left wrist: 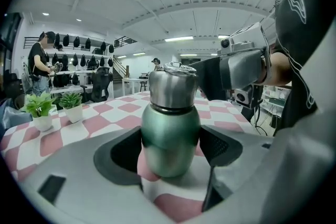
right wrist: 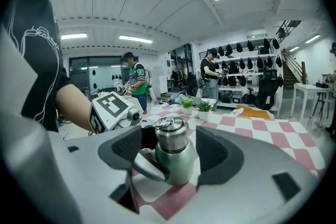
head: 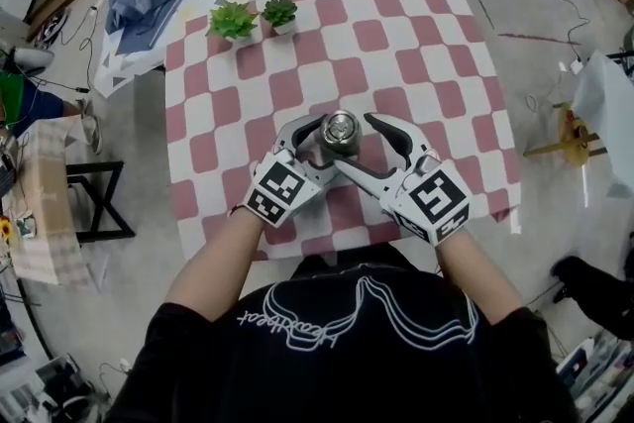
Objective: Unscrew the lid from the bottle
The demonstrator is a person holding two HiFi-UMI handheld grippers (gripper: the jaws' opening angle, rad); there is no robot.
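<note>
Bottle (left wrist: 170,134) tight between left gripper (left wrist: 170,152) pads, lid (right wrist: 171,136) untouched between spread jaws of right gripper (right wrist: 169,153)

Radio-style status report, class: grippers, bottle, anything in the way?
Left gripper shut on bottle body. Right gripper open, jaws flanking lid, not touching. Lid on. Potted plants well clear.

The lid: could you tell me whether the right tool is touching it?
Apart: the right gripper view shows the right tool open, gaps flanking the lid.
</note>
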